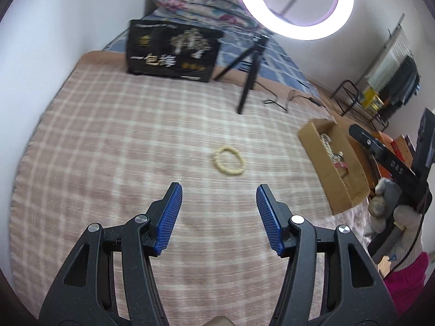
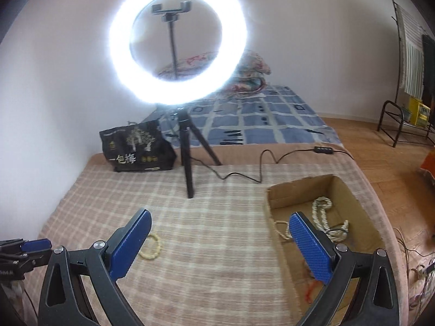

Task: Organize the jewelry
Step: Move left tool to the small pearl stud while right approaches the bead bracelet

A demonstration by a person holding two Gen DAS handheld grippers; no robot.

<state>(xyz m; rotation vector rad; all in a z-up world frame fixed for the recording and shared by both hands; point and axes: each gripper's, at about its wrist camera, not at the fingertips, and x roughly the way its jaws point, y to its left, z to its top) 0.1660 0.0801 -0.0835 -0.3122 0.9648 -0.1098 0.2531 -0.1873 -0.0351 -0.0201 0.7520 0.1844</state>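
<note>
A cream beaded bracelet (image 1: 228, 160) lies on the pink plaid blanket (image 1: 136, 141), a little ahead of my left gripper (image 1: 218, 193), which is open and empty above the blanket. The bracelet also shows in the right wrist view (image 2: 152, 247), partly behind the left finger. An open cardboard box (image 1: 337, 174) at the right holds pearl necklaces (image 2: 323, 217) and other jewelry. My right gripper (image 2: 220, 224) is open and empty, its right finger over the box (image 2: 299, 187). The right gripper's body (image 1: 391, 163) shows beside the box in the left wrist view.
A ring light (image 2: 176, 40) on a black tripod (image 2: 187, 157) stands at the back, its cable (image 2: 261, 168) trailing across the blanket. A black printed bag (image 1: 174, 51) sits behind. A folded quilt (image 2: 250, 73) lies on blue bedding. The bed edge and wooden floor (image 2: 380, 163) are to the right.
</note>
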